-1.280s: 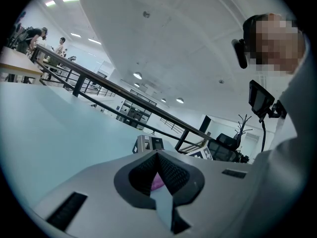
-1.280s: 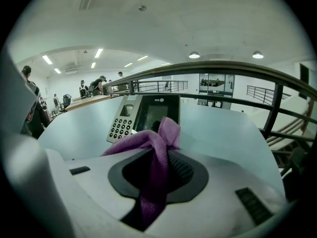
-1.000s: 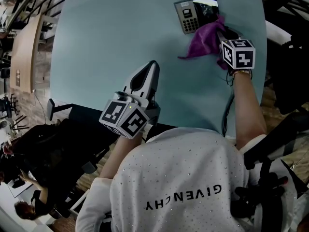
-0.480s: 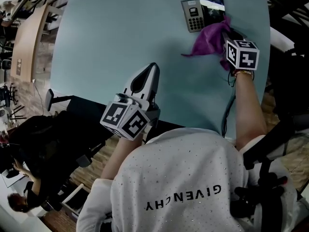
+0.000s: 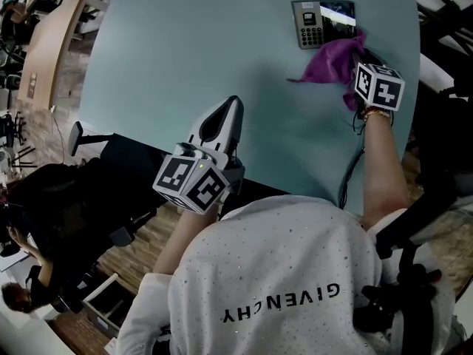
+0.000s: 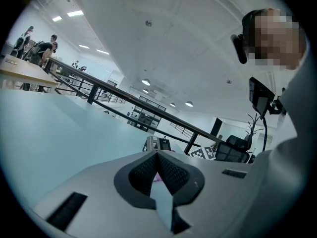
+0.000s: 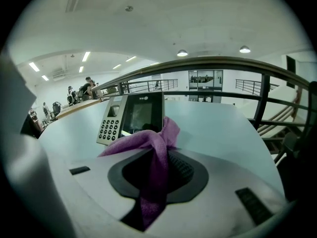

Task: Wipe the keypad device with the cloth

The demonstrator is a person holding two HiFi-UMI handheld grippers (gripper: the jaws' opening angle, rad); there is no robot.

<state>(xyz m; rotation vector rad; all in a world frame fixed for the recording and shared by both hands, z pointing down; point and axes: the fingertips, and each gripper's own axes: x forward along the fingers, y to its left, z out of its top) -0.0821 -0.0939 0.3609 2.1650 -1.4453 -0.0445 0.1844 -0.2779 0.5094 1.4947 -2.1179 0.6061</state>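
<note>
Pale blue-green tabletop point(image 5: 185, 65) is filling most of the head view, with railings and ceiling lights showing beyond it. The keypad device point(image 5: 323, 22) is lying flat on it. The purple cloth point(image 5: 334, 61) is bunching just on the near side of the device and seems to be touching its near right corner.

The wipe looks to be just starting. To do it well, the loose fold should be pressed flat and drawn lightly across the screen and keys, so that the device is not sliding.

The right gripper point(image 7: 161, 157) is pinching the cloth, its jaws pressed together on the fabric. The left gripper point(image 5: 233, 102) is hovering well apart from the device, nearer the person. Its jaws are meeting, with nothing between them.
</note>
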